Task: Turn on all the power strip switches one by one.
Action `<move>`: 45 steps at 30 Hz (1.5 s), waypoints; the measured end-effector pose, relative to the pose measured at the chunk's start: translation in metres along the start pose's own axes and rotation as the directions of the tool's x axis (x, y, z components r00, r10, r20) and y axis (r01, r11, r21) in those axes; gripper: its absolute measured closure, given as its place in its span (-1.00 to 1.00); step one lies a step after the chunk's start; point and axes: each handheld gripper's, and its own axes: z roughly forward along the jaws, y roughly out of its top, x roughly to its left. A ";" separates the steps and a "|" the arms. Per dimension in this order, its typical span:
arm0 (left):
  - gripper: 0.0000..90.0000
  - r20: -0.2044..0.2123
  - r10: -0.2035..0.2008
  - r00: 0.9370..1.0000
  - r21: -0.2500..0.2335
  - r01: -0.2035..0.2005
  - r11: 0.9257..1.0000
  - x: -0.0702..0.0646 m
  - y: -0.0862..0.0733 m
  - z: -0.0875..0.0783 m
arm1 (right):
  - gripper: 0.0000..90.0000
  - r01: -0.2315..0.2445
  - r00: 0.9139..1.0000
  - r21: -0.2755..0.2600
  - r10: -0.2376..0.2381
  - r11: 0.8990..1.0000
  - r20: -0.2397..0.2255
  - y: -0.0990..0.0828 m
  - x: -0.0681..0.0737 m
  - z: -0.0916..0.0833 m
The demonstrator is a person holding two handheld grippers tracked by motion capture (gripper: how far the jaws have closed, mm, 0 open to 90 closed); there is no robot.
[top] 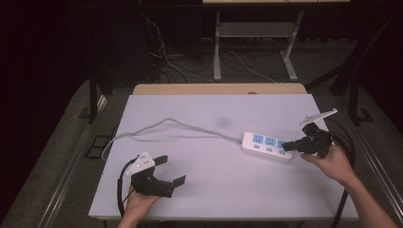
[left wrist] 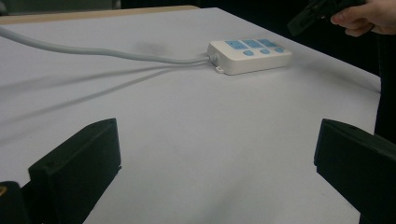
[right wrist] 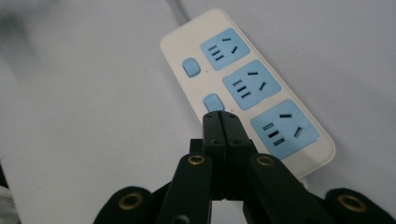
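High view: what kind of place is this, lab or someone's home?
Most likely a lab or test room, not a home. A bare white table holds just a power strip, loose cables trail over the floor behind, and a metal desk frame stands beyond, with the surroundings kept dark.

1. A white table top (top: 199,109) with a wooden edge (top: 218,89) at its far side.
2. Grey floor (top: 62,156) beyond, dim; loose cables (top: 166,59) (possibly power leads).
3. White desk legs (top: 217,47) stand behind.
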 end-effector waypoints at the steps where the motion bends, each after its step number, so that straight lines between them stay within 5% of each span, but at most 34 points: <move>1: -1.00 0.002 0.001 1.000 -0.001 -0.001 1.000 0.000 0.000 0.000 | 1.00 0.001 1.000 0.004 -0.001 1.000 0.001 0.000 0.000 0.001; 25: -1.00 0.011 0.015 1.000 0.009 -0.015 1.000 -0.001 0.000 0.003 | 1.00 -0.023 0.999 0.090 0.019 0.996 0.043 -0.001 -0.012 0.023; 45: -1.00 0.013 0.013 1.000 0.011 -0.013 1.000 -0.001 0.000 0.003 | 1.00 -0.028 1.000 0.049 0.027 0.998 0.008 -0.010 -0.021 0.024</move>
